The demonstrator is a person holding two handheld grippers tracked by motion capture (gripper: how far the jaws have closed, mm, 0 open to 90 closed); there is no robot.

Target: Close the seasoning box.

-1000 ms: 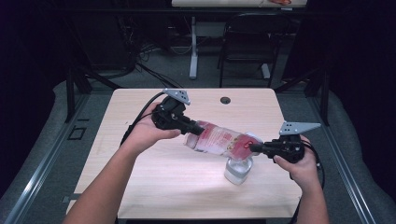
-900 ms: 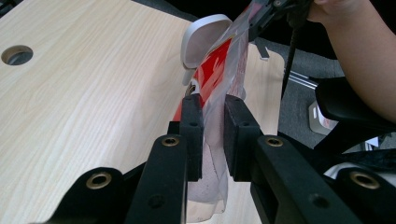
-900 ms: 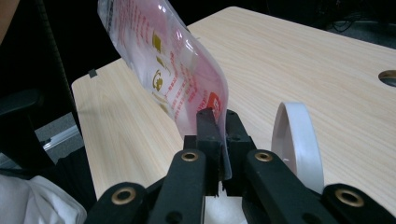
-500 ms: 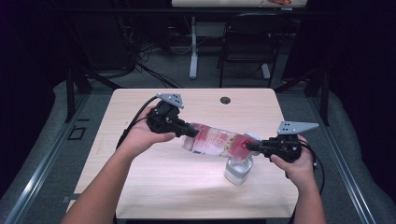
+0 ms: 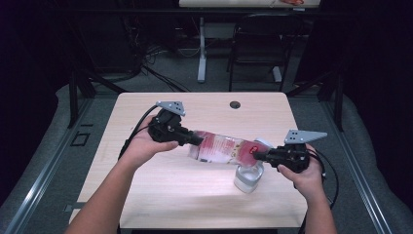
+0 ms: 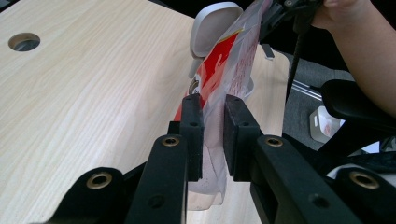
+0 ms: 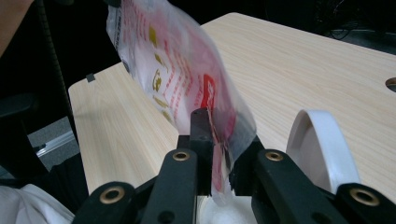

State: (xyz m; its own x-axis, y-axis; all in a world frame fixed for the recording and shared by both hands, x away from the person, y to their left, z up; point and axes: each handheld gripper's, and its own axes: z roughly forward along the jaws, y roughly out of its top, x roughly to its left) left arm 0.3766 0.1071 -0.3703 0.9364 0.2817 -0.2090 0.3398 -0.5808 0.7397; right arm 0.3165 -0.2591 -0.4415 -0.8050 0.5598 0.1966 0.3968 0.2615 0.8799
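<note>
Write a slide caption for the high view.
Two hand-held grippers, left and right, hold a bag over a jar.

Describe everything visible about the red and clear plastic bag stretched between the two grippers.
The red and clear plastic bag is a thin, crinkled pouch with red print, some yellow marks and a white part inside. It hangs level above the light wooden table, stretched sideways. The left gripper pinches one end and the right gripper has the other end between its jaws, which have just been opening. That end sits over a white jug.
</note>
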